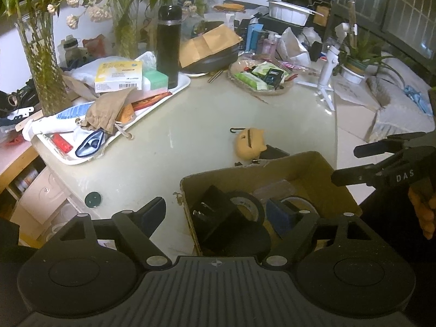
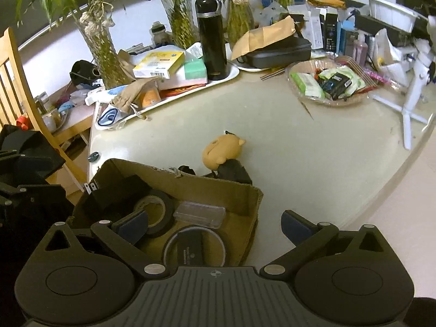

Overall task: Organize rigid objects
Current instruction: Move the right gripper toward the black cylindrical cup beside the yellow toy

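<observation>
Looking down both cameras, I have the cardboard box [image 2: 239, 190] sitting at the near edge of the desk [image 2: 286, 147], with both tools over it. My left hand-held gripper [image 1: 222, 212] stands wide with nothing pinched: one finger hangs over bare desk left of the box, the other over the box's inside. My right hand-held gripper [image 2: 215, 227] is spread as wide as I get it, also empty, one finger above the box and the other past its right wall over the desk. Inside the box I see a black power adapter [image 2: 114, 194] with its prongs showing at the far left corner, a roll of black tape [image 2: 156, 212] beside it, a clear plastic case [image 2: 200, 214] to the right of the tape, and a round dark-faced thing [image 2: 194, 246] nearest me. Just behind the box, on the desk, lies a tan pig-shaped toy [image 2: 220, 151], next to a black item [image 2: 234, 173] that I cannot identify. Farther back, well apart, are a white tray [image 1: 152, 114] piled with packets, a black flask [image 1: 169, 46] and a dish of sachets [image 2: 329, 84].
</observation>
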### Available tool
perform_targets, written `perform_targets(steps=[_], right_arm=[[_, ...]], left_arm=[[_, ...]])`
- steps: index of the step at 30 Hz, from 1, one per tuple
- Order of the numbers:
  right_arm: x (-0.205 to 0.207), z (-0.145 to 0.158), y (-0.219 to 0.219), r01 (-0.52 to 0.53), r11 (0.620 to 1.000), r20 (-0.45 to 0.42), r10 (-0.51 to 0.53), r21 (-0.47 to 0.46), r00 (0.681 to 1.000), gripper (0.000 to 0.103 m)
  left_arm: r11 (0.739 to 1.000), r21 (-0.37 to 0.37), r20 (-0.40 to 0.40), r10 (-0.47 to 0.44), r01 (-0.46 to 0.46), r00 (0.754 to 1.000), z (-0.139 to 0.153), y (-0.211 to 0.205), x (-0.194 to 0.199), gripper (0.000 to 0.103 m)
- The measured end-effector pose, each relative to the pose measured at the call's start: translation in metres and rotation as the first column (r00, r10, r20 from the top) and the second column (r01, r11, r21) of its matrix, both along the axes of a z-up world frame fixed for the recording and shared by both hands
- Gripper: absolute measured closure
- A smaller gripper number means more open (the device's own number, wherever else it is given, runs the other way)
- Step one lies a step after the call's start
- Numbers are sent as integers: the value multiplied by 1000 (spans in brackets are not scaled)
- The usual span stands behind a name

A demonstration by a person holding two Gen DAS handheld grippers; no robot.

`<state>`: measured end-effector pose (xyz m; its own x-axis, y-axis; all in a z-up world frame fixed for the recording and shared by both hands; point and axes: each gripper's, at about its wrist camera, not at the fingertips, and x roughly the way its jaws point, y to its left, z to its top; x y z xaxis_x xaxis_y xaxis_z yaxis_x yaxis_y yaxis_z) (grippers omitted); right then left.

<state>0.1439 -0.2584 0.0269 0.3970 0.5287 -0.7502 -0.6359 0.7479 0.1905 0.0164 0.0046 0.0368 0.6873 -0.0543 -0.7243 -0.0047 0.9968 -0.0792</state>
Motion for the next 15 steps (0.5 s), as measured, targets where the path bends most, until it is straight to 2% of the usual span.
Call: perform_targets(steps=[6,11,15], right_arm=[[-1,-2,3,-17,999,5,18,-36,1000,0],[-5,-3,9,-54,995,25,57,-88,998,0],[-2,-4,13,-47,990,20,50,-133,999,0]], left_arm=[[1000,24,30,-5,4,1000,1,-2,-2,22],[999,16,26,-32,31,999,1,-4,-1,22],[999,29,17,-46,45,999,0,-7,2,22]])
